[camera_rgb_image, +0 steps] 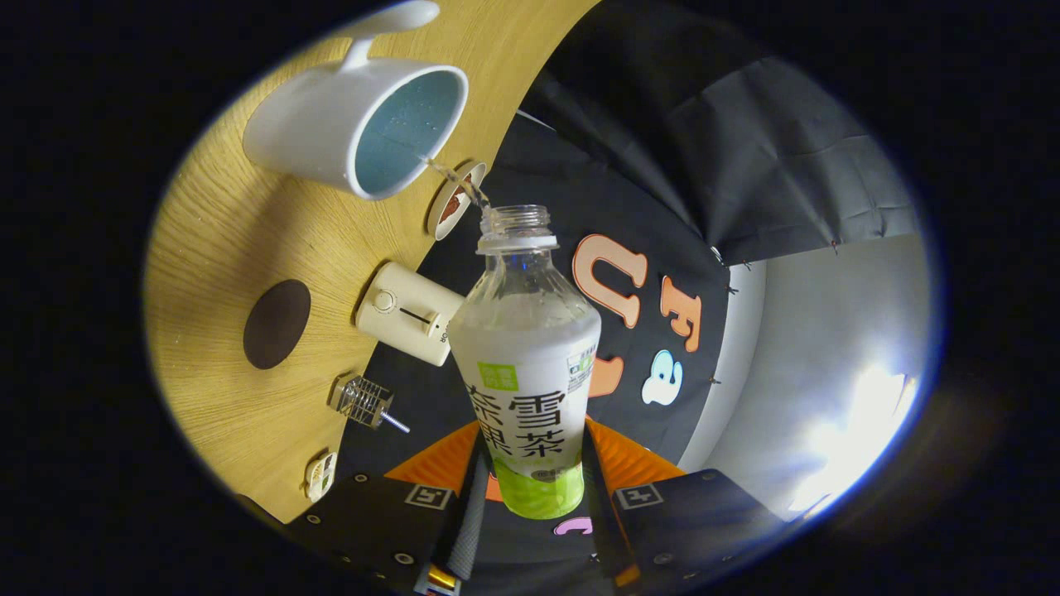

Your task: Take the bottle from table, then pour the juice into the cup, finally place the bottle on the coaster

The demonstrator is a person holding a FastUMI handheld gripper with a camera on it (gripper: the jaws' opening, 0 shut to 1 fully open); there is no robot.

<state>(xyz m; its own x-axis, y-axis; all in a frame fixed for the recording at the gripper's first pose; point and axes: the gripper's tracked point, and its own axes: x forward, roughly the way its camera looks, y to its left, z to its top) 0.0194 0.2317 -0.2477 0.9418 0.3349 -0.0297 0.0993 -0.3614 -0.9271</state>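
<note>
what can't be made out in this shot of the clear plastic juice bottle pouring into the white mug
- Gripper view: base of the clear plastic juice bottle, covered by the gripper fingers shut on it.
- Gripper view: liquid level in the white mug with blue inside; its rim faces sideways.
- Gripper view: picture on the small round white-rimmed coaster, crossed by the stream.
- Gripper view: small clear object, too small to identify.

The gripper (530,488) is rolled hard onto its side, so the table stands nearly upright in its view. Its two fingers are closed on the lower body of the bottle (527,364), one finger (472,497) pressing each flank. The bottle sits between them and reaches out beyond the fingertips, neck farthest from the gripper and tipped for pouring.
</note>
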